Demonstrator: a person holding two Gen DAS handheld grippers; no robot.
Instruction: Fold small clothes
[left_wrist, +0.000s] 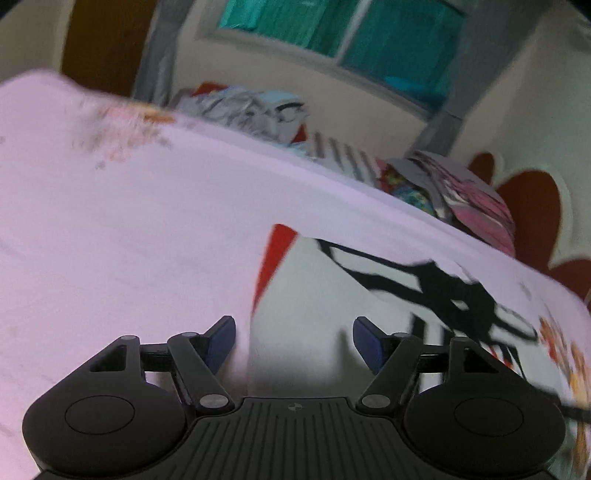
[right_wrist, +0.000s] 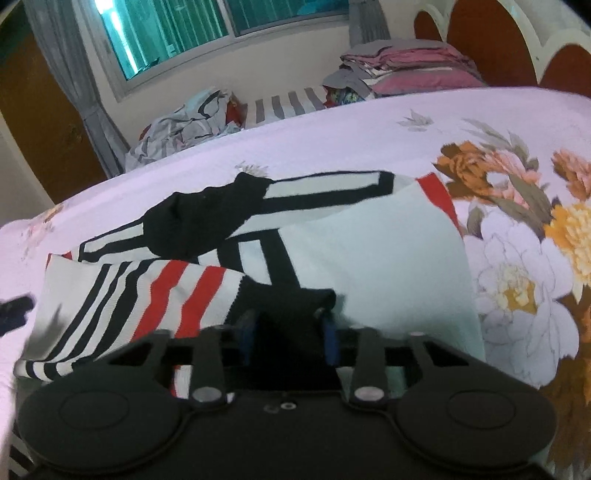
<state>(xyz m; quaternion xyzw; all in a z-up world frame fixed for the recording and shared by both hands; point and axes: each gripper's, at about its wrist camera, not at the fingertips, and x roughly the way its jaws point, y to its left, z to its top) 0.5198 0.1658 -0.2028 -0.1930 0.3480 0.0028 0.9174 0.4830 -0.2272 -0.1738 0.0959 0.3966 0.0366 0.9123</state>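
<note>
Floral bedsheet (right_wrist: 517, 122) bears sweater (right_wrist: 388, 258), right gripper (right_wrist: 291, 332) clamping cuff.

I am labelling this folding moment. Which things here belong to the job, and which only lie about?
Job:
- striped garment, spread on the bed
- right gripper, shut on its black cuff
- left gripper, open

Lying about:
- floral bedsheet
- crumpled clothes heap
- stacked pink bedding
- window

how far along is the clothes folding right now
Done: a neat stack of folded clothes sits by the headboard. In hand: the striped garment on the floral sheet is part folded, its striped sleeve laid across; the right tool is shut on a black edge, the left tool is open and empty. Left: finishing this fold, plus the crumpled pile under the window.
</note>
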